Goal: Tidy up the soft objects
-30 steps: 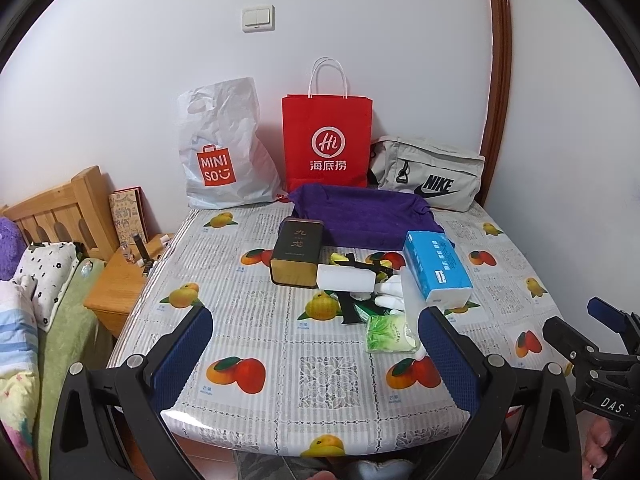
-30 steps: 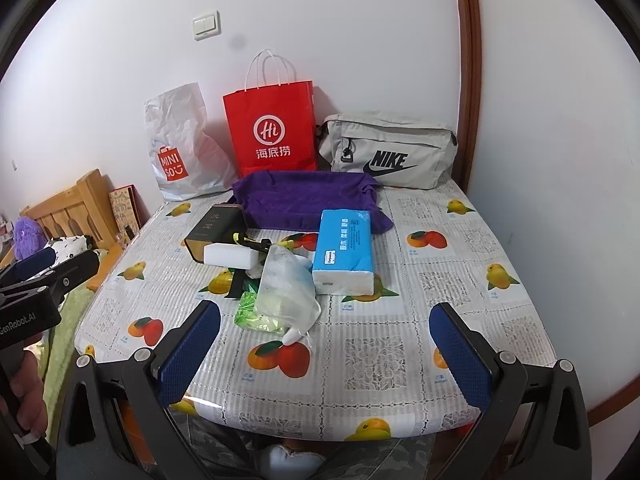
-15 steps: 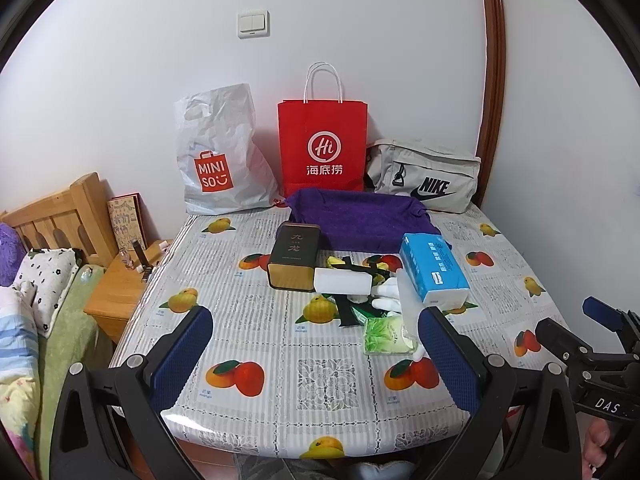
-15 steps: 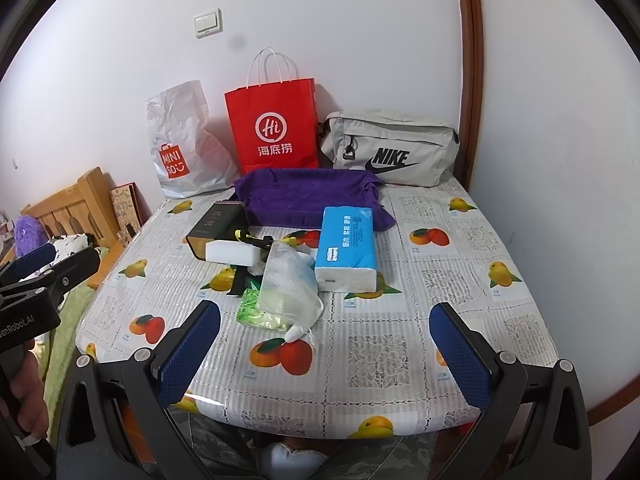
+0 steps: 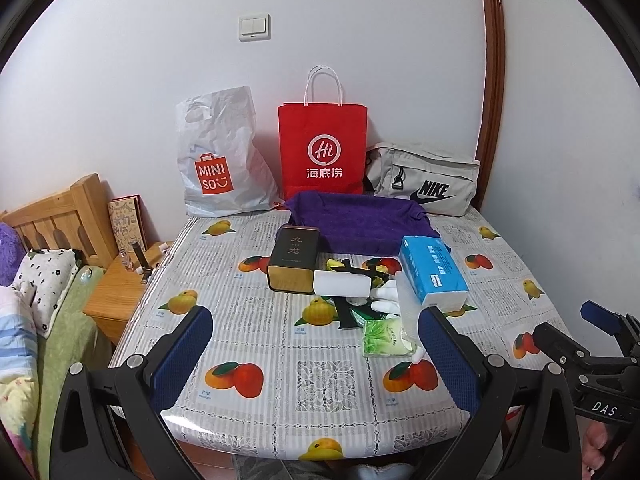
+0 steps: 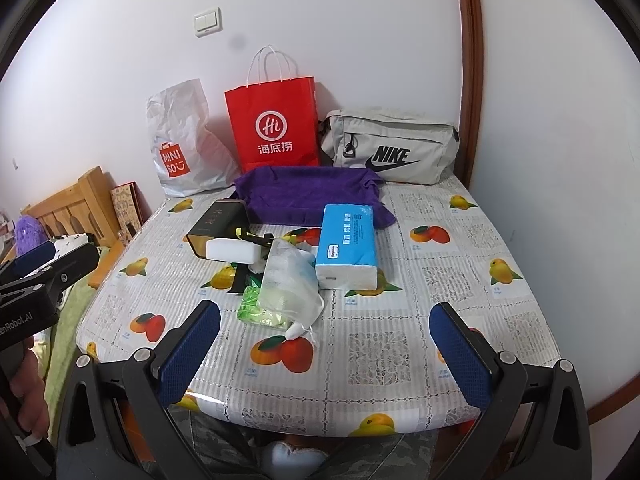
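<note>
A purple towel (image 5: 360, 220) (image 6: 308, 192) lies at the back of the table. In front of it are a blue tissue pack (image 5: 434, 270) (image 6: 347, 246), a white sponge block (image 5: 342, 283) (image 6: 234, 250), a clear bag of white items (image 6: 290, 284), a green tissue packet (image 5: 382, 338) (image 6: 256, 310) and a dark tea tin (image 5: 294, 258) (image 6: 214, 224). My left gripper (image 5: 314, 360) and right gripper (image 6: 324, 356) are both open and empty, held above the table's near edge.
A Miniso plastic bag (image 5: 218, 160), a red paper bag (image 5: 322, 152) and a grey Nike bag (image 5: 424, 184) stand against the back wall. A wooden nightstand (image 5: 116, 296) and bed are at the left. The fruit-print tablecloth (image 5: 260, 312) covers the table.
Both grippers have drifted slightly back and up from the table; they stay open. Nothing on the table has moved.
</note>
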Motion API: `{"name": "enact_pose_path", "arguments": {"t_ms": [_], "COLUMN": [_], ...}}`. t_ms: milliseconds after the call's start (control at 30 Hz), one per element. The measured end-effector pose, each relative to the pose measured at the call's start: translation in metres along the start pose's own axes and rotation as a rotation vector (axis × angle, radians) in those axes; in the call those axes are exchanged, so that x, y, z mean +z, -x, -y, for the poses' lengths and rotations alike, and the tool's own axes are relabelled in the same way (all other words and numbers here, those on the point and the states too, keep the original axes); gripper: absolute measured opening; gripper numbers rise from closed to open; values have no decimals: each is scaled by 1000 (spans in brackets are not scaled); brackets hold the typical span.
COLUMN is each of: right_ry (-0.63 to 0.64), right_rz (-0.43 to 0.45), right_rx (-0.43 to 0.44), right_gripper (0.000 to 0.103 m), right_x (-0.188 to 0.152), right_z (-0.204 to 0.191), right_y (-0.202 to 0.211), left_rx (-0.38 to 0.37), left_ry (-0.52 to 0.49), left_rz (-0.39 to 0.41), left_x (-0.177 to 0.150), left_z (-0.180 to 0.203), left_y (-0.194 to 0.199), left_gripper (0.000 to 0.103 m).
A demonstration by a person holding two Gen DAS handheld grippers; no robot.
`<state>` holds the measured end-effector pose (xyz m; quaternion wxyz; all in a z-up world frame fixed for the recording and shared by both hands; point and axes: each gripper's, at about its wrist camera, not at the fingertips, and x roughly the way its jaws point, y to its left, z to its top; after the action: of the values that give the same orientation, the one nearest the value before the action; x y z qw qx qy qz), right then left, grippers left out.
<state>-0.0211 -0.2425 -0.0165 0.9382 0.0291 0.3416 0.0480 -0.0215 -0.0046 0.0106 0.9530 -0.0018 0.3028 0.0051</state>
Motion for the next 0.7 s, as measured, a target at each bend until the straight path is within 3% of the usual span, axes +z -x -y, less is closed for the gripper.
{"name": "enact_pose_path", "arguments": {"t_ms": [700], "right_ry": [-3], "right_rz": [4], "right_rx": [-1], "right_gripper": [103], "right_x": [-2], "right_z": [-1], "right_y": [2], "left_rx": [6], "left_ry": [-1], "left_rz": [7], "left_x": [5], "left_z": [-4], "left_y": [3], "left_gripper": [103]}}
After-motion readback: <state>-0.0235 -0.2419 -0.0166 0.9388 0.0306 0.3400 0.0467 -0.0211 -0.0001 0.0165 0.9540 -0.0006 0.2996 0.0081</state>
